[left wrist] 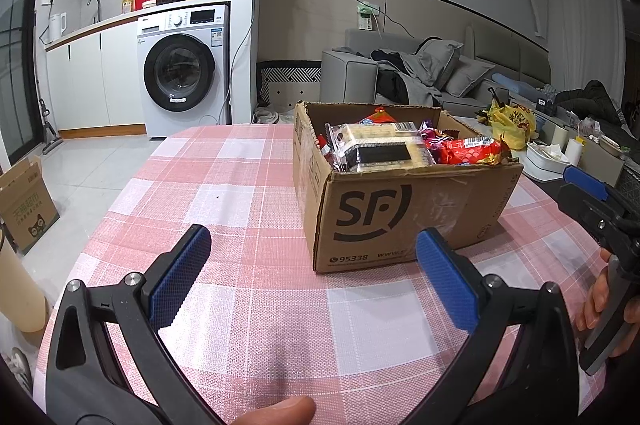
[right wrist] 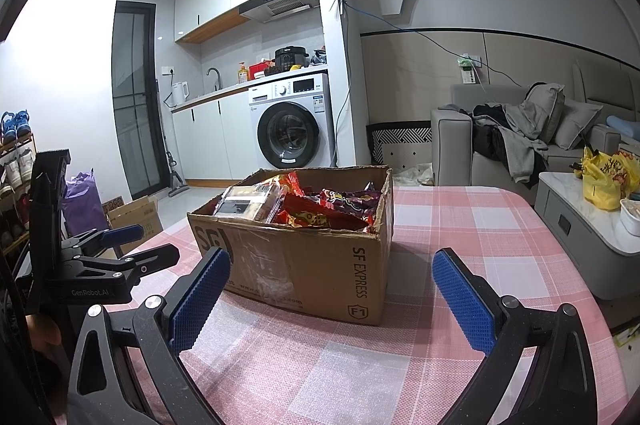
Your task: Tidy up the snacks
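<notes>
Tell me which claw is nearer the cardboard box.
Hard to call. The left claw faces the cardboard box front and the right claw faces its corner; both open, neither touching.

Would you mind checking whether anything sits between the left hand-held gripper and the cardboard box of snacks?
Nothing visible does. Only bare pink checked tablecloth lies between the open left hand-held gripper and the brown cardboard SF box; the right hand-held gripper is off to the side.

At my twelve o'clock, matt corrugated cardboard box (left wrist: 400, 209) holds glossy plastic snack packets (left wrist: 466, 150) on woven checked tablecloth (left wrist: 224, 185).
</notes>
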Demonstrator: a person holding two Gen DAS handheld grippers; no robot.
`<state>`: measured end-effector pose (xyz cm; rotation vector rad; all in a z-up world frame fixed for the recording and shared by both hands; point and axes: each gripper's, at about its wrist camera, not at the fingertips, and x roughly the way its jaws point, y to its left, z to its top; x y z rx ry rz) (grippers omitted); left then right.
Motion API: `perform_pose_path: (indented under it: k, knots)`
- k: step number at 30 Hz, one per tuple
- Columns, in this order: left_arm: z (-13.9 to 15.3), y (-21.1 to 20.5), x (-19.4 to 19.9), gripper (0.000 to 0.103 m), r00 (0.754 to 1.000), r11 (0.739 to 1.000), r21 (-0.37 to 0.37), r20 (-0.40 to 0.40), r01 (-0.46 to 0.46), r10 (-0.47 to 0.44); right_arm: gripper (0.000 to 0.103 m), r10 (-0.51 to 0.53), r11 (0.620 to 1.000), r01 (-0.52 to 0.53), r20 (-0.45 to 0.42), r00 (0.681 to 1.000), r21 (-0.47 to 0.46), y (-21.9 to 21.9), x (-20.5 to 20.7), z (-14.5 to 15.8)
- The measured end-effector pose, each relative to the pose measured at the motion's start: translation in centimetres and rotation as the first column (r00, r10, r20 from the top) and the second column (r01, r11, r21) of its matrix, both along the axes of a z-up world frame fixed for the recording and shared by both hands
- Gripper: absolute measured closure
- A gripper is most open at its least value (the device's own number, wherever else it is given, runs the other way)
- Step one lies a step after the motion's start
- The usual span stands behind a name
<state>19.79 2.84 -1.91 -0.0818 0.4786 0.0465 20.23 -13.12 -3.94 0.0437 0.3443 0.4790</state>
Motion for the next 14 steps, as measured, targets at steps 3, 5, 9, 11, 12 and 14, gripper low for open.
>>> perform_pose_path:
  k: [3,5,9,11,12,14]
  knots:
    - [-0.01,-0.01,0.04,0.001,1.0,1.0,0.0,0.001,0.001,-0.001,0.0,0.002,1.0,-0.002,0.0,1.0,-0.002,0.0,-0.04,-0.01]
    - [-0.01,-0.02,0.0,0.001,1.0,1.0,-0.001,0.0,0.0,0.0,0.0,0.003,1.0,-0.003,0.0,1.0,-0.001,0.01,-0.02,0.0]
    - [0.12,-0.08,-0.06,0.001,1.0,1.0,0.001,0.004,0.003,-0.003,0.0,0.006,1.0,-0.006,-0.001,1.0,-0.001,0.02,-0.01,-0.01]
    - [0.15,-0.08,-0.02,0.001,1.0,1.0,0.001,0.005,0.004,-0.004,0.0,0.007,1.0,-0.007,-0.001,1.0,-0.003,0.04,-0.02,0.01]
    - [0.17,-0.06,0.02,0.001,1.0,1.0,0.001,0.007,0.006,-0.006,0.0,0.008,1.0,-0.008,-0.001,1.0,-0.003,0.04,-0.01,0.0]
    - [0.24,-0.02,-0.07,0.001,1.0,1.0,0.0,0.009,0.007,-0.007,0.0,0.011,1.0,-0.011,-0.001,1.0,-0.005,0.04,0.02,-0.02]
